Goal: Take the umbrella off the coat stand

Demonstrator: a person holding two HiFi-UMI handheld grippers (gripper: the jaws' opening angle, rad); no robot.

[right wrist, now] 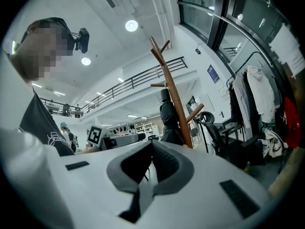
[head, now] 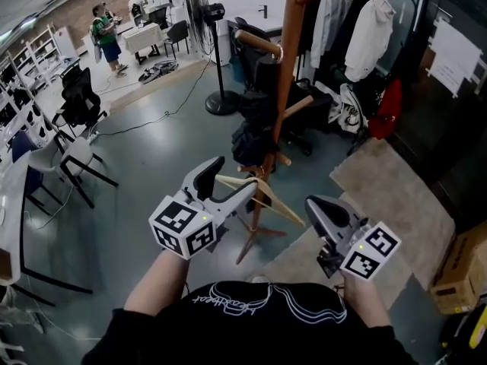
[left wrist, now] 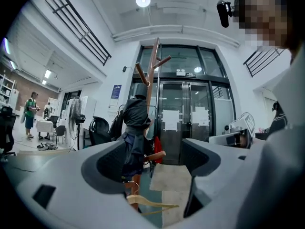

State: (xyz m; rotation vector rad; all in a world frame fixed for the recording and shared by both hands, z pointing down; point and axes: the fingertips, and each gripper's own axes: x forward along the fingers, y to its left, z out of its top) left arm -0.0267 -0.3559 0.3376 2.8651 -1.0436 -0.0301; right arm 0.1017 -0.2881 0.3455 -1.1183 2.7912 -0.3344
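Note:
A tall wooden coat stand [head: 286, 59] rises ahead of me on the floor. A dark folded umbrella [head: 249, 134] hangs from it on its left side. A wooden clothes hanger [head: 262, 192] hangs low on the pole. My left gripper [head: 234, 175] is open and empty, short of the stand. In the left gripper view the umbrella [left wrist: 135, 128] shows between the open jaws of the left gripper [left wrist: 152, 149], still some way off. My right gripper [head: 313, 204] is shut with nothing in it, to the right of the stand's base. The right gripper view shows the stand [right wrist: 174, 94] and the umbrella [right wrist: 169, 120] beyond the right gripper [right wrist: 152, 144].
A standing fan [head: 205, 21] and black office chairs [head: 262, 67] stand behind the coat stand. A rack with white jackets [head: 369, 33] is at the back right. A beige rug [head: 396, 204] and a cardboard box [head: 460, 268] lie to the right. Chairs [head: 80, 101] line the left.

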